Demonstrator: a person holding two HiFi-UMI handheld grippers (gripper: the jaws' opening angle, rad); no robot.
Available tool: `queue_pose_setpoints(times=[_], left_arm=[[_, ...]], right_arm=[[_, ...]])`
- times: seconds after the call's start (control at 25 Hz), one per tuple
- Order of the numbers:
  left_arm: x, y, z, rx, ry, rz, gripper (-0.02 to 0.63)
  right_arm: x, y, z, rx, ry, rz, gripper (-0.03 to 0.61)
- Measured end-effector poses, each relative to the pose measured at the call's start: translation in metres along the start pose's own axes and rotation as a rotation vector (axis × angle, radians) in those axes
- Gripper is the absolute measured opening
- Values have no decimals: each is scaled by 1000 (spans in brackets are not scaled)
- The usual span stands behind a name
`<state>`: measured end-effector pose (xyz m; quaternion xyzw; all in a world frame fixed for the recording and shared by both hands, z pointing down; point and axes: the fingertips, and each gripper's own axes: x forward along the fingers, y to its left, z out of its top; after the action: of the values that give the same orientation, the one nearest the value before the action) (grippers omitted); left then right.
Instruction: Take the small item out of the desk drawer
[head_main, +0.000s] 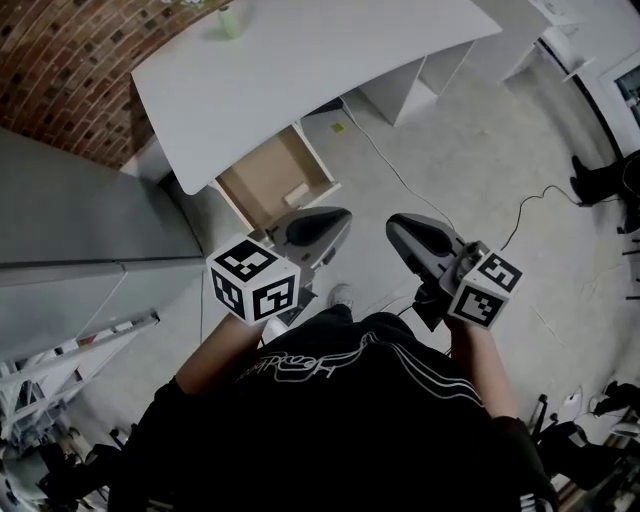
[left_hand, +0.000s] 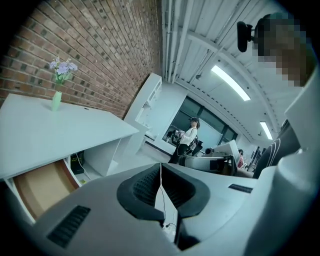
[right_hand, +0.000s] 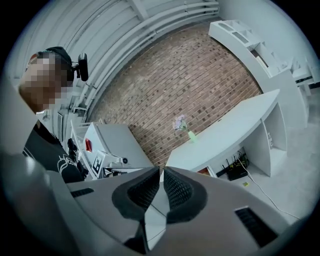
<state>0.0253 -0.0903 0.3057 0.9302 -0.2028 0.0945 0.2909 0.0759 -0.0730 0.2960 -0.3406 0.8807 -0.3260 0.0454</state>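
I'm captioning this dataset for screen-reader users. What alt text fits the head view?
Seen from above, a person holds the left hand-held gripper and right hand-held gripper, both shut and empty, short of an open drawer under a white desk. A small white item lies in the drawer; a green vase stands on the desk.

White flat-topped counter (head_main: 300, 80): plain white all over.
Open wooden drawer (head_main: 262, 180): tan-brown inside, paler edges.
Small blocky item (head_main: 297, 193) in the drawer: pale cream.
Brick wall (head_main: 60, 60): red-brown, pale mortar lines in a running grid.
Slim vase (left_hand: 56, 100): mint green.
Flowers (left_hand: 62, 66): lilac.
Left claw (left_hand: 161, 167): light grey shell, black ribbed pads.
Right claw (right_hand: 161, 170): same grey shell, same black ribbing.
Marker cubes (head_main: 253, 280): white faces, black square codes.
Concrete floor (head_main: 470, 150): mottled light grey.
Person's shirt (head_main: 340, 420): black, white script and thin white stripes.
Metal cabinet (head_main: 80, 220): flat mid grey.
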Motion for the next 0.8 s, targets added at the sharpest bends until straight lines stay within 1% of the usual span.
queue_pose_setpoints(times=[0.12, 0.24, 0.44, 0.52, 0.64, 0.8], left_arm=[[6, 22, -2, 18, 16, 30, 24], [7, 50, -8, 59, 26, 95, 23], [9, 101, -21, 93, 74, 185, 25], [15, 118, -26, 100, 101, 196, 25], [27, 146, -34, 79, 136, 208, 25], [41, 189, -49, 78, 203, 237, 25]], right_arm=[[11, -13, -5, 14, 37, 11, 55], [21, -26, -11, 31, 66, 22, 55], [45, -49, -20, 66, 121, 49, 55], [57, -60, -22, 74, 148, 69, 55], [76, -79, -25, 96, 178, 92, 55], [99, -102, -35, 149, 225, 105, 55]])
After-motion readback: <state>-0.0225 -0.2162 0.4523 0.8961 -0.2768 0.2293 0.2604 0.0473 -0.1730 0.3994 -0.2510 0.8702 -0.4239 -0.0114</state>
